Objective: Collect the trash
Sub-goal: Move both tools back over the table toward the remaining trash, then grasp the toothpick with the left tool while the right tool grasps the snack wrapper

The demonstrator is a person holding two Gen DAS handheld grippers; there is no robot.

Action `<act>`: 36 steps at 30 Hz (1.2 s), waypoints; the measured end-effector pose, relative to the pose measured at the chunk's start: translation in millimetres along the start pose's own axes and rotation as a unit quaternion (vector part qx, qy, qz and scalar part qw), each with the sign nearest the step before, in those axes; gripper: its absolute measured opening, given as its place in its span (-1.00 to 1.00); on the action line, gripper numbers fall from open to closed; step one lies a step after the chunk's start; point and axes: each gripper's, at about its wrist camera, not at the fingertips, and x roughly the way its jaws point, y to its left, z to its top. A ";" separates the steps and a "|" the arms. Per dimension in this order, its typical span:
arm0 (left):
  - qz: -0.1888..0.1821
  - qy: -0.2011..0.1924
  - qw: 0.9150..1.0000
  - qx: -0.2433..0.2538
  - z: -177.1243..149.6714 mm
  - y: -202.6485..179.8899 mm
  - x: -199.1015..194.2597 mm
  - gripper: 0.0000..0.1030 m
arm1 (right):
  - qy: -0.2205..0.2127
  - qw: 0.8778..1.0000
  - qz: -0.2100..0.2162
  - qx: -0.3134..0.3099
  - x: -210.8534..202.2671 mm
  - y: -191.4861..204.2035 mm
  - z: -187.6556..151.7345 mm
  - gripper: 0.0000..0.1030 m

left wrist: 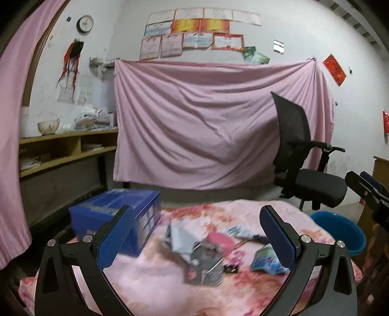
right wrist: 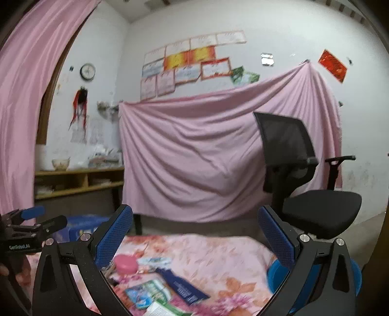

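Both claws, left claw (left wrist: 197,233) and right claw (right wrist: 194,233), gape empty above wrappers (right wrist: 148,293) scattered below them on the table (right wrist: 218,257), none apparently collected.

Home bedroom: floral bedspread (left wrist: 150,286), wall clock (left wrist: 85,23).

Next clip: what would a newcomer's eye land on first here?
The big pink sheet draped across the back wall, with a black office chair in front at right. Nearer, wrappers and a pink lid litter the floral blanket, between the open left claw and right claw.
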 end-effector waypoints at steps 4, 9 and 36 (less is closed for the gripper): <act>0.007 0.036 0.999 0.001 -13.4 10.6 8.4 0.96 | 0.048 0.999 0.011 -0.006 13.0 9.7 -10.0 1.00; 0.004 0.092 0.996 0.006 -28.3 17.2 24.6 0.96 | 0.116 0.993 0.023 -0.002 32.9 10.4 -25.3 1.00; -0.131 0.300 0.944 -0.043 -50.9 31.5 107.7 0.05 | 0.407 0.902 0.136 -0.041 121.3 38.4 -89.8 0.79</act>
